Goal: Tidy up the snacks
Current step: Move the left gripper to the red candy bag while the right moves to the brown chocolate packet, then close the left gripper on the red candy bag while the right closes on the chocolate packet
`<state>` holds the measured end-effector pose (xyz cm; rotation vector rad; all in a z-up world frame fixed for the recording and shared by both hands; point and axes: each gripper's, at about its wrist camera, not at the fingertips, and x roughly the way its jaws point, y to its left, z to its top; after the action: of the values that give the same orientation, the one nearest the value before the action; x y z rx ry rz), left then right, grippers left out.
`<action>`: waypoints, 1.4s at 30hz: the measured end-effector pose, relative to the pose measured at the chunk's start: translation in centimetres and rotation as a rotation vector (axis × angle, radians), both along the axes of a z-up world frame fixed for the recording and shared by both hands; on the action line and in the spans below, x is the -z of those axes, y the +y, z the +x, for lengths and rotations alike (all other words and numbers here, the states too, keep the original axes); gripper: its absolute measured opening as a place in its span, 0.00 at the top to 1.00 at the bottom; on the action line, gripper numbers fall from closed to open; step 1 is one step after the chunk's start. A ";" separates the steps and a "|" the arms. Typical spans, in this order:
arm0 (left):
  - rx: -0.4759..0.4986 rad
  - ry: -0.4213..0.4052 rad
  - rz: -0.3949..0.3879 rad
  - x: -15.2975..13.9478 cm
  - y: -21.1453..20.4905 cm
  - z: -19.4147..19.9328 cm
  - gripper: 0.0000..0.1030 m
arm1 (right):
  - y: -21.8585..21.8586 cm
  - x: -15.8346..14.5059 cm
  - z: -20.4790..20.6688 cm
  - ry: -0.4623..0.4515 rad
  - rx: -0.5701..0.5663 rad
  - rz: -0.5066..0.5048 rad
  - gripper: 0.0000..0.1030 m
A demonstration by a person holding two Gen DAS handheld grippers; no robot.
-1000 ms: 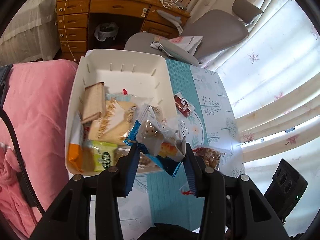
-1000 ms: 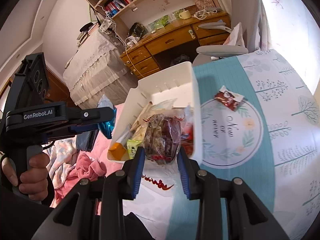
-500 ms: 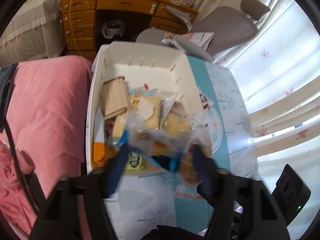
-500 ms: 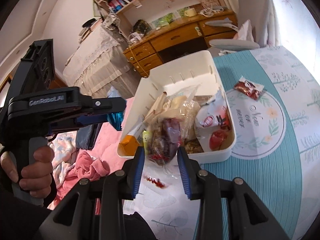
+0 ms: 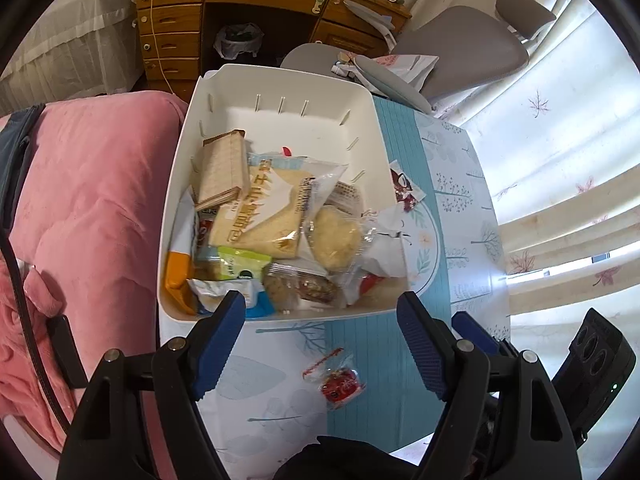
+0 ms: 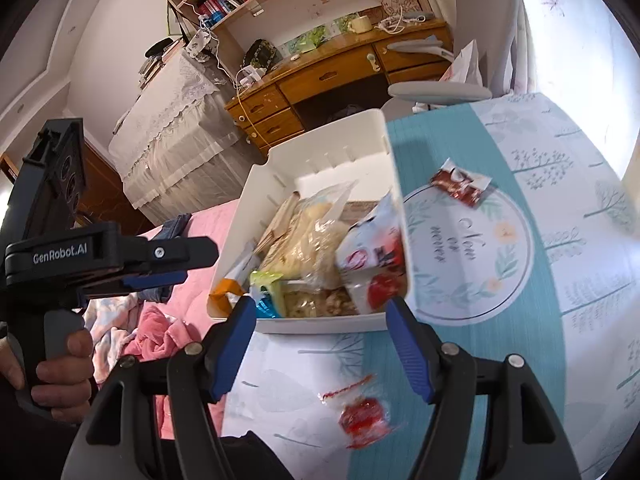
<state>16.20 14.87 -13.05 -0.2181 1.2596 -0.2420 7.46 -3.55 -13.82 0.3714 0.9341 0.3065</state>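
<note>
Between both pairs of tongs nothing is pinched now: the left tongs and right tongs have just been opening, stand spread, and the packets they carried a second ago lie in the bin. Two more snacks are thus sorted; judged from the table, a red candy near the tongs and a brown packet beside the bin remain. "GenRobot.AI" reads on the left tool; the mat says "New"; packet print is unreadable.
</note>
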 end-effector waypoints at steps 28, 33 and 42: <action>-0.551 0.152 0.021 5.9 -2.6 -7.6 0.25 | -10.7 2.2 10.2 -0.159 -0.241 -0.307 0.34; -0.578 0.253 0.051 8.8 -3.3 -8.2 0.25 | -9.9 3.6 12.7 -0.208 -0.261 -0.361 0.34; -0.582 0.415 0.107 14.2 -5.2 -7.4 0.25 | -8.3 7.6 17.1 -0.214 -0.292 -0.427 0.34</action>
<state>8.78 9.69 -27.30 -0.5494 1.5531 0.3905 24.59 -11.81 -21.42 -0.1905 0.8154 0.3942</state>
